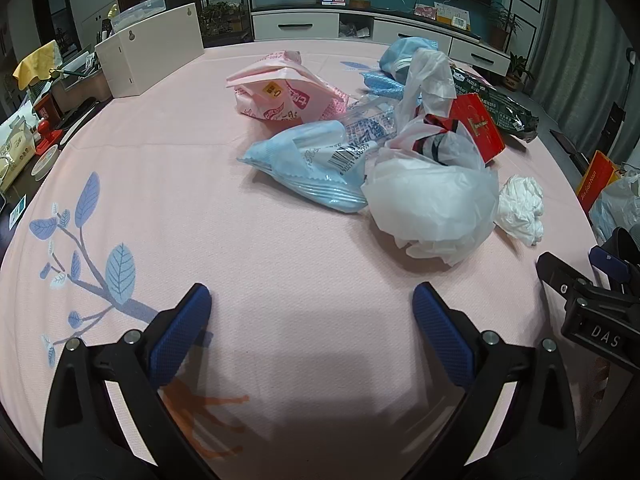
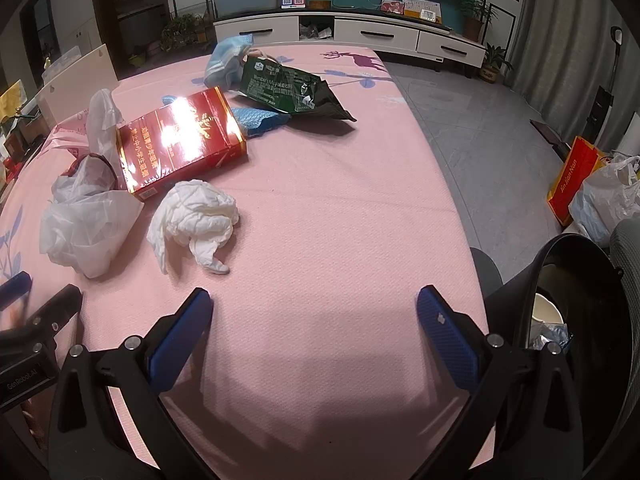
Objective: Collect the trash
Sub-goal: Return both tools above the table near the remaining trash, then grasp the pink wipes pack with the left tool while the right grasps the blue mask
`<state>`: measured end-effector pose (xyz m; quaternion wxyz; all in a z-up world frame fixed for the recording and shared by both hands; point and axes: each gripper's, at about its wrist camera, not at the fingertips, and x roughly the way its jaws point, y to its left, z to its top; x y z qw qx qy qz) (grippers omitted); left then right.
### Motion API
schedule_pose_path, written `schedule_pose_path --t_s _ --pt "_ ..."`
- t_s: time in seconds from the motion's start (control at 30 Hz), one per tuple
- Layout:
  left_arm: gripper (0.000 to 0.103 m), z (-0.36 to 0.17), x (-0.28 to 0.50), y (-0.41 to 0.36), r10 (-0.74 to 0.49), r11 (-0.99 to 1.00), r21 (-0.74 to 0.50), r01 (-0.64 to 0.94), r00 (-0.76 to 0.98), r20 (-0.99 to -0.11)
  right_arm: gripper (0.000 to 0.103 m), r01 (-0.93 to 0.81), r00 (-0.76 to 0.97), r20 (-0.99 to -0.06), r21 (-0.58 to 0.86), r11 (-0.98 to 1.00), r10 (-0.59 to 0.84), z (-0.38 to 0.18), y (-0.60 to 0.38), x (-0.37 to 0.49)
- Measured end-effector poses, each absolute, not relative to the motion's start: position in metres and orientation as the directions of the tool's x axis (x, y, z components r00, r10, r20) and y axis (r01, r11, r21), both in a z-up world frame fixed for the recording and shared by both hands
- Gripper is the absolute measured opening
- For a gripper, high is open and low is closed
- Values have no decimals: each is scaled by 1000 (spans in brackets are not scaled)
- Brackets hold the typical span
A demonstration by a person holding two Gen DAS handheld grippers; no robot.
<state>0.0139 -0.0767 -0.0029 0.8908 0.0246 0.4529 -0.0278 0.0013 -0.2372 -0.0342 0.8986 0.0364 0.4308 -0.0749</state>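
The table [image 2: 320,208], under a pink cloth, takes up most of both views. Its right edge drops to bare floor, and just past that edge, low beside the right gripper, sits a black-lined bin [image 2: 560,280] with scraps already in it (likely placed there so each piece needs only a short carry off the side).

The trash lies heaped toward the far middle of the cloth: a pink wrapper [image 1: 280,92], a pale blue packet [image 1: 304,164], a crumpled white plastic bag [image 1: 432,200], a red carton [image 2: 180,140], a dark green pouch [image 2: 288,88] and, nearest the right gripper, a wadded white tissue [image 2: 192,216].

The left gripper [image 1: 312,332] and the right gripper [image 2: 314,336] both hover over bare cloth with jaws spread wide and nothing between them. Open cloth lies ahead of each, so either can reach forward unobstructed. The tissue looks the easiest first pick.
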Motion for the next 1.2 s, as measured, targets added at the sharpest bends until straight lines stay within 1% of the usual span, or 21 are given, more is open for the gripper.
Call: schedule_pose_path --t_s 0.87,0.97,1.0,1.07,1.1,1.17,1.2 --pt "101 -3 15 -77 -25 998 16 65 589 -808 100 172 617 -780 3 985 -105 -34 -238 0" --pt "101 -2 15 -76 -35 997 10 74 581 -813 100 184 616 -780 7 983 -110 -33 -240 -3" --pt "100 0 16 -74 -58 996 -12 85 568 -821 100 186 618 -779 15 982 -105 -32 -241 -4" --pt "97 7 16 -67 -117 993 -82 87 565 -817 98 183 643 -761 43 982 -86 -25 -244 -10" --pt "96 13 16 -62 -144 990 -118 83 575 -806 95 181 660 -748 59 982 -77 -20 -245 -13" --pt "90 27 16 -52 -173 984 -165 69 600 -781 87 172 693 -719 94 981 -53 -9 -248 -20" --pt "89 33 16 -47 -190 980 -187 69 610 -769 79 167 708 -705 119 979 -35 -3 -251 -25"
